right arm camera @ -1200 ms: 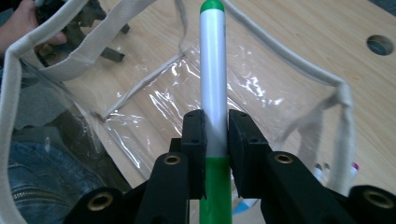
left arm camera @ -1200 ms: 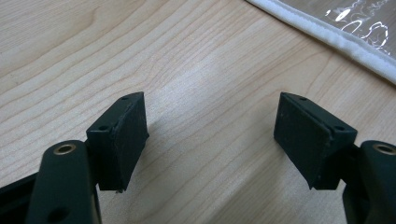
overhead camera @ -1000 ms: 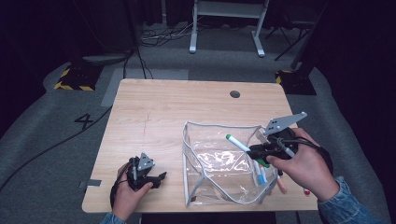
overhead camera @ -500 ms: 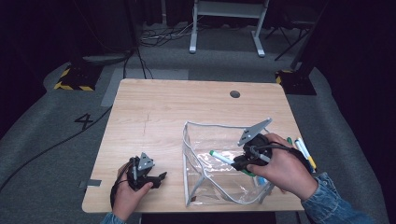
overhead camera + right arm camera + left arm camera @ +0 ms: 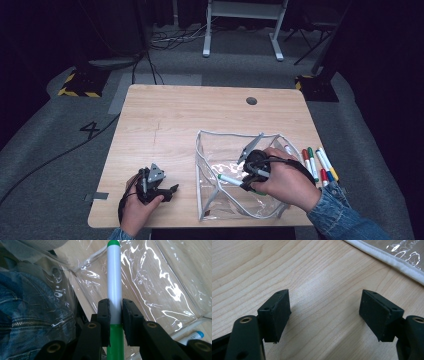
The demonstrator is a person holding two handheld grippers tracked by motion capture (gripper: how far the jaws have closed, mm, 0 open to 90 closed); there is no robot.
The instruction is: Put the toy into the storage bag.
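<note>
Green marker (image 5: 114, 287), white barrel with green cap and green tip end, clamped between the right gripper (image 5: 115, 312) jaws; pads press on the barrel just above the green cap. In the high view the marker (image 5: 231, 179) sticks out leftward from the right gripper (image 5: 248, 181), inside the open top of the pouch (image 5: 210, 200), tilted a bit, not lying on the bottom as far as can be told. Right gripper view looks through clear plastic to the wood below; marker runs straight up along the jaws.

Pouch is clear plastic with white trim, standing open on the near right part of the table (image 5: 175, 120). Its white edge (image 5: 387, 258) shows at the top right of the left gripper view.

Right hand (image 5: 285, 180) wraps the gripper body over the pouch, denim sleeve (image 5: 340, 217) coming in from the bottom right. Denim also seen through the plastic (image 5: 27, 307) in the right gripper view.

More markers (image 5: 317, 162) lie on the table just right of the pouch, side by side: red, green, yellow and blue ends visible. One with a blue tip (image 5: 193, 337) shows through the pouch wall.

Left gripper (image 5: 170, 191) rests on the table near the front left edge, well apart from the pouch, held by the left hand (image 5: 135, 207). Its jaws stand wide apart with only bare wood between them (image 5: 324, 312), holding nothing.
</note>
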